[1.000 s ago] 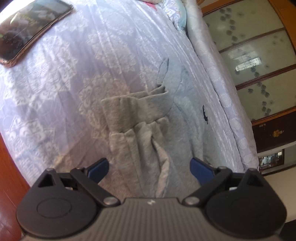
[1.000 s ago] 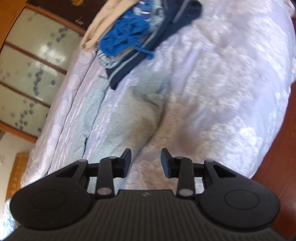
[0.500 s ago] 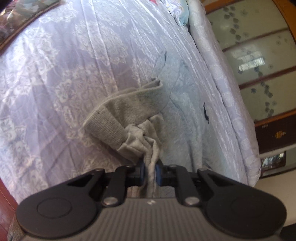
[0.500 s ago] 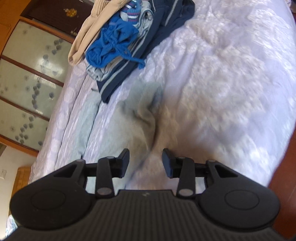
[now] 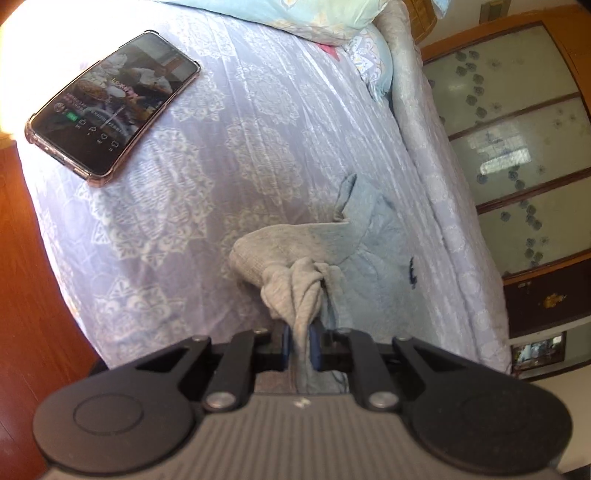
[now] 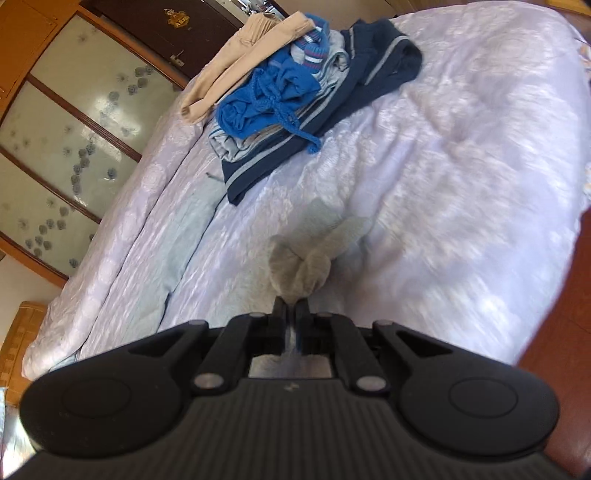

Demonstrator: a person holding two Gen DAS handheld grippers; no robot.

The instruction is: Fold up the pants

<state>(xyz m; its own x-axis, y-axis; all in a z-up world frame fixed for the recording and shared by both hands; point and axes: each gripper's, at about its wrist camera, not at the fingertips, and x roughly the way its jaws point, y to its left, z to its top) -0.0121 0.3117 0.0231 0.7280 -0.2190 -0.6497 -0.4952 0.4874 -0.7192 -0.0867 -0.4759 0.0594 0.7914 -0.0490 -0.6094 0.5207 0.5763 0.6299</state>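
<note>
Left gripper (image 5: 297, 343): nearest item in the left wrist view, its blue-padded fingers (image 5: 284, 345) pinching a bunched fold of the grey pants (image 5: 295, 273); the jaws have just been closing, cloth between them. Grey pants, left end: ribbed waistband gathered and lifted just beyond the fingertips, the rest trailing onto the bed (image 5: 207, 206) close to its near edge. Right gripper (image 6: 291, 314): nearest item in the right wrist view, black fingers (image 6: 279, 314) pressed together on a thin pinch of the same pants (image 6: 299, 269); the jaws have just been closing, cloth between them. Grey pants, right end: two rounded folds puckered directly past the fingertips, fabric spreading flat onto the bed (image 6: 461, 184) behind them; this view is blurred. Pale blue garment (image 5: 373, 236): lies flat under and beyond the waistband, toward the bed's far edge, with a small dark mark on it. Phone (image 5: 110, 107): screen lit, in a clear case, lying farther back near the bed's left edge in the left wrist view, well apart from the pants. Pile of clothes (image 6: 291, 99): blue, navy, grey and beige items stacked at the bed's far edge in the right wrist view. Pillow (image 5: 295, 14): light blue, at the far end of the bed. Glass-panelled cabinet (image 5: 517, 147): beyond the bed's far edge.
</note>
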